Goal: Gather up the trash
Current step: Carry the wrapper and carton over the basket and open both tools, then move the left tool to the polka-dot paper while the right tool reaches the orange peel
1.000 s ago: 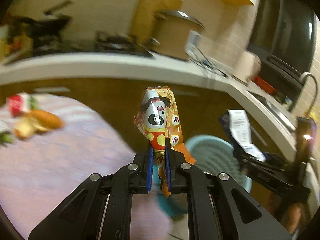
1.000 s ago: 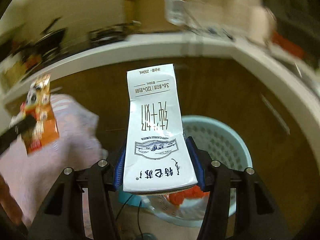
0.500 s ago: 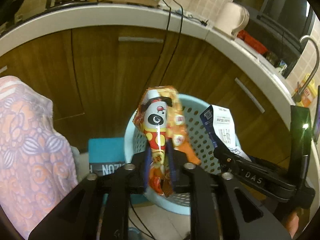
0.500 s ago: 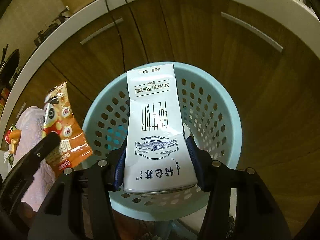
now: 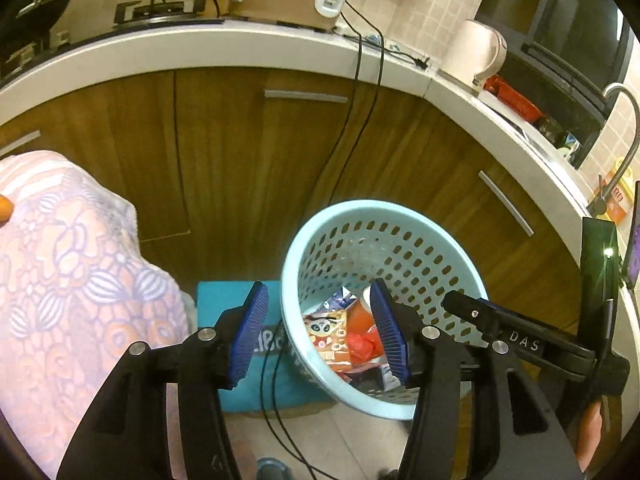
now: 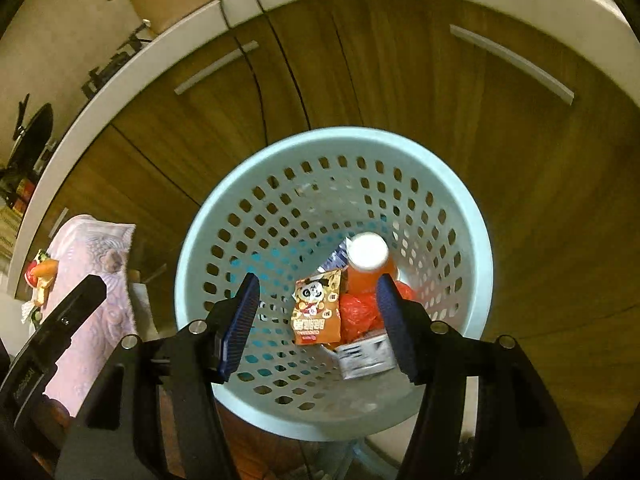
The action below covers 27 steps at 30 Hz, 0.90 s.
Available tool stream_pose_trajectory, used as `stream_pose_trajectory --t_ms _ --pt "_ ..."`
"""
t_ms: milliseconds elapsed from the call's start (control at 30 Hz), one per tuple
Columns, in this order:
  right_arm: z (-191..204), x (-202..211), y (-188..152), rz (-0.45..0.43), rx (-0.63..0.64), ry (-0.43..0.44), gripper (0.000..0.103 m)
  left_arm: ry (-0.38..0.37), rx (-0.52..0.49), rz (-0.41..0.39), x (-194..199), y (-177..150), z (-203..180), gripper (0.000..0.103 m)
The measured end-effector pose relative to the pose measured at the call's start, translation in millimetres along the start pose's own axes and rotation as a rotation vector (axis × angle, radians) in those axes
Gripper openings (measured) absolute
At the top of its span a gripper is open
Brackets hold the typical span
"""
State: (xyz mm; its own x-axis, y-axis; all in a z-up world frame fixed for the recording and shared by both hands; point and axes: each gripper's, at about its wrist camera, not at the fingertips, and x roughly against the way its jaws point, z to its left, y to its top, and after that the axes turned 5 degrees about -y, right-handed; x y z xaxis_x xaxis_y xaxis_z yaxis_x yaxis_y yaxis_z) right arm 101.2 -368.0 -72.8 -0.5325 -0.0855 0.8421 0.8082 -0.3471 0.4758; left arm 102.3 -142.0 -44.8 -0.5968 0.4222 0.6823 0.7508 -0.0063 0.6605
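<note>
Both the left hand-held gripper (image 5: 320, 330) and the right hand-held gripper (image 6: 318, 322) hang released and empty above the blue basket (image 6: 472, 248). The snack wrapper (image 6: 317, 312) and the milk carton (image 6: 366, 356) lie at its bottom, beside an orange bottle (image 6: 368, 264). To finish this step well, I would lift both straight up, clear of the rim, before turning left toward the trash (image 6: 40, 276) on the cloth-covered counter (image 6: 96, 264).

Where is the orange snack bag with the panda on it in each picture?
Left wrist view: the snack bag lies inside the blue basket, low in the middle, between the open fingers.
Right wrist view: the snack bag lies at the bottom of the basket, just below the middle of the picture.
Shared landmark: the orange bottle with a white cap right beside the bag.
</note>
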Motion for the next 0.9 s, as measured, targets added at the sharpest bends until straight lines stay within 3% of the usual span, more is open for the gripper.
stream_pose_trajectory --t_ms 167,400,633,800,900 --pt "24 22 -2 -0.054 0.058 0.031 0.057 0.004 0.019 -0.052 31 -1 10 0.052" --pt "108 63 -8 -0.187 0.243 0.125 0.057 0.063 0.087 -0.175 99 2 51 0.052" --pt "216 85 -25 -0.267 0.445 0.251 0.055 0.208 0.208 -0.304 179 0 130 0.052" --pt "294 83 -39 -0.276 0.561 0.336 0.036 0.357 0.296 -0.364 226 -6 200 0.054" --pt "335 73 -44 -0.269 0.588 0.382 0.033 0.429 0.354 -0.385 248 -10 238 0.054"
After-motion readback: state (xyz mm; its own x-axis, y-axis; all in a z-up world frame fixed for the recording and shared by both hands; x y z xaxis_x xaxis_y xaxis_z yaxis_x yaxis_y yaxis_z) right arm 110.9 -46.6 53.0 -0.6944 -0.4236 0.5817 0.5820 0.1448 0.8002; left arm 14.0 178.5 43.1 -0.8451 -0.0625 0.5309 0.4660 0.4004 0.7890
